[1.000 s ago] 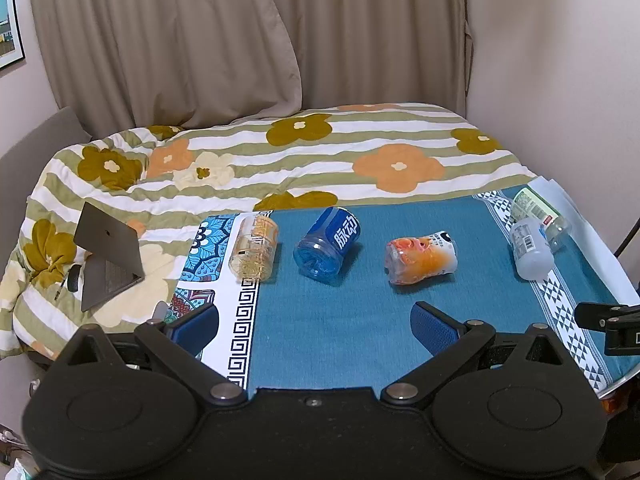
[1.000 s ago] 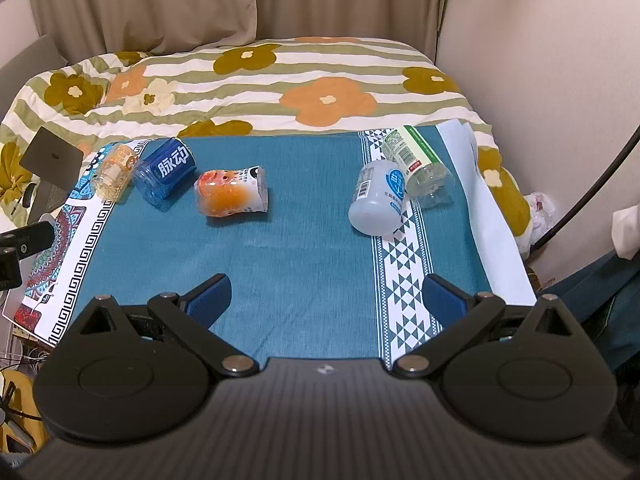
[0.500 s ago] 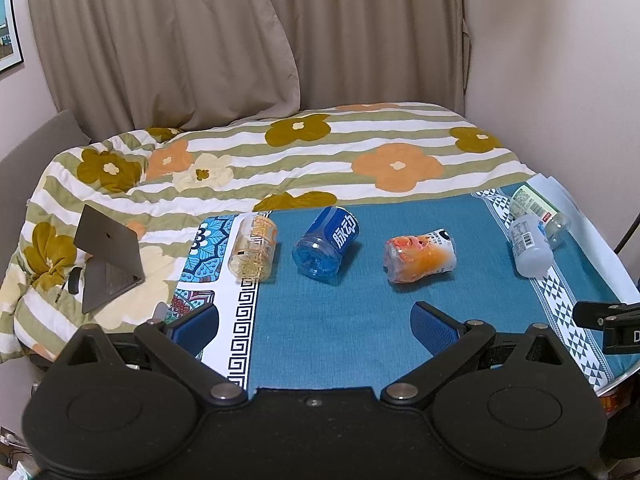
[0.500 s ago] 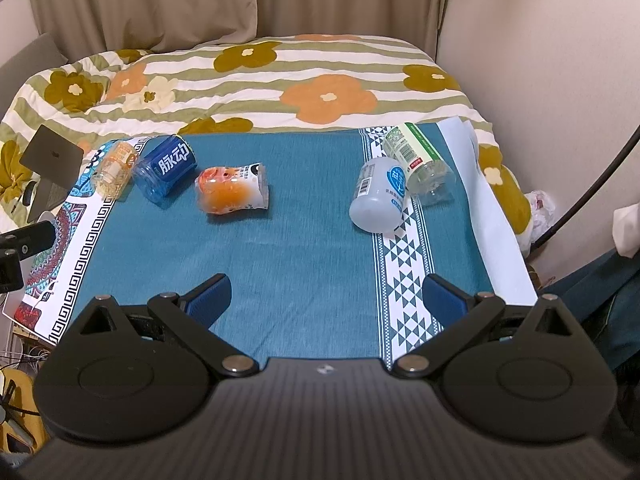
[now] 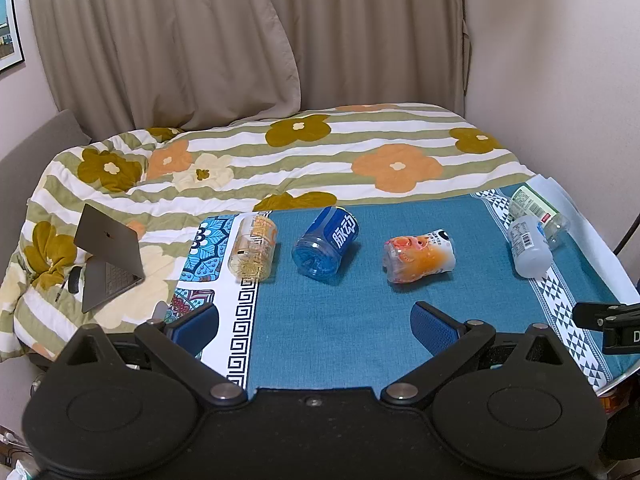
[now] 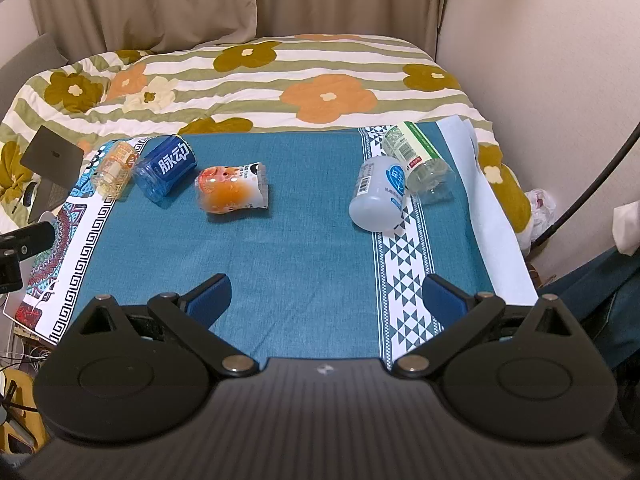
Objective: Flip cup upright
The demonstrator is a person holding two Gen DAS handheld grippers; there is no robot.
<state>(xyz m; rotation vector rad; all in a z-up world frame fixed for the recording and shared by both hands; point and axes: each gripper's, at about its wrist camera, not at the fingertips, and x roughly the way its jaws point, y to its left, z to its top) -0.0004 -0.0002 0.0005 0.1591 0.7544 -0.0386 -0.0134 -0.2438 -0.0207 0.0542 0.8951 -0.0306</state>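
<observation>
Several cut-off bottle cups lie on their sides on a teal cloth (image 5: 320, 320) (image 6: 304, 240): a yellow clear cup (image 5: 253, 253) (image 6: 115, 167), a blue cup (image 5: 325, 243) (image 6: 165, 168), an orange cup (image 5: 418, 255) (image 6: 232, 188), a white cup (image 5: 529, 246) (image 6: 378, 192) and a green-labelled cup (image 5: 536, 209) (image 6: 416, 162). My left gripper (image 5: 314, 322) is open above the cloth's near edge, short of the blue and orange cups. My right gripper (image 6: 326, 294) is open too, well short of the white cup. Neither holds anything.
The cloth lies on a bed with a flowered striped quilt (image 5: 280, 160). A half-open laptop (image 5: 108, 256) (image 6: 50, 168) stands to the left on the quilt. Curtains (image 5: 180, 40) hang behind, and a wall (image 6: 540, 60) runs close on the right. A black cable (image 6: 592, 184) hangs at the right.
Both grippers have drawn back and risen slightly, so the cups look a little farther away. No cup has moved.
</observation>
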